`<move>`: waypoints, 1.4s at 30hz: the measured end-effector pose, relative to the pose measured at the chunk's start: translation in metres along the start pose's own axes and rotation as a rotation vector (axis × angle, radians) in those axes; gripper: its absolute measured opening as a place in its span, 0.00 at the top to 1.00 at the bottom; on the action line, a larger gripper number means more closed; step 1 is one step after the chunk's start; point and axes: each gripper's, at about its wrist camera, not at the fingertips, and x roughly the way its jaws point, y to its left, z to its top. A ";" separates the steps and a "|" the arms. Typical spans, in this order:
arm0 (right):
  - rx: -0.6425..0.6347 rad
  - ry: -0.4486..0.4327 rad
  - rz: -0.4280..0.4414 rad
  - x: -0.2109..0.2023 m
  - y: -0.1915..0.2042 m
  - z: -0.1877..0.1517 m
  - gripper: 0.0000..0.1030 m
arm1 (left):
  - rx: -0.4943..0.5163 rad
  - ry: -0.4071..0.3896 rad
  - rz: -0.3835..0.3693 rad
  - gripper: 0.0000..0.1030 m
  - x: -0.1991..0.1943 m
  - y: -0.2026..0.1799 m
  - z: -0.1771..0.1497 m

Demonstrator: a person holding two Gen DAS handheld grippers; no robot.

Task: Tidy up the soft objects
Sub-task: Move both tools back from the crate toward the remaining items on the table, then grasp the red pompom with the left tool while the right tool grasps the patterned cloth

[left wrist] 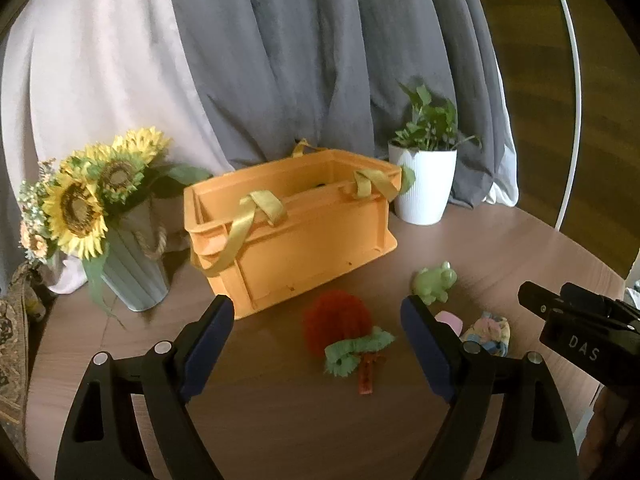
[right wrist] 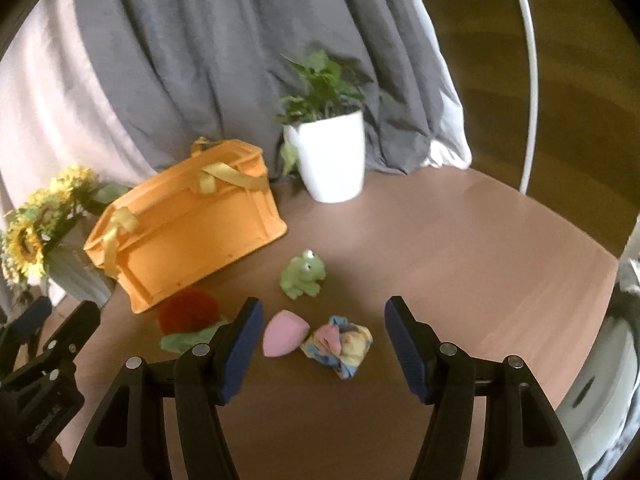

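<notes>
An orange crate (left wrist: pixel 304 236) with yellow ribbon handles stands on the round brown table (left wrist: pixel 280 408). In front of it lie a red fluffy toy (left wrist: pixel 336 320) with a green frill, a green frog (left wrist: pixel 434 280), a pink egg-shaped sponge (right wrist: pixel 282 332) and a crumpled pastel cloth ball (right wrist: pixel 340 346). My left gripper (left wrist: pixel 318 312) hangs open just before the red toy, touching nothing. Over the sponge and cloth ball my right gripper (right wrist: pixel 324 308) is open too, with both items lying between and beyond its fingers, untouched.
A vase of sunflowers (left wrist: pixel 100 208) stands left of the crate and a white potted plant (left wrist: pixel 424 184) to its right. Grey and pale curtains (left wrist: pixel 280 60) hang behind. A white hoop (left wrist: pixel 572 80) rises at the right. The table edge curves close on the right.
</notes>
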 end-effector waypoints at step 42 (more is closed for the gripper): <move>0.216 0.170 -0.093 0.098 -0.012 -0.034 0.38 | -0.044 0.231 -0.144 0.17 0.142 -0.001 -0.022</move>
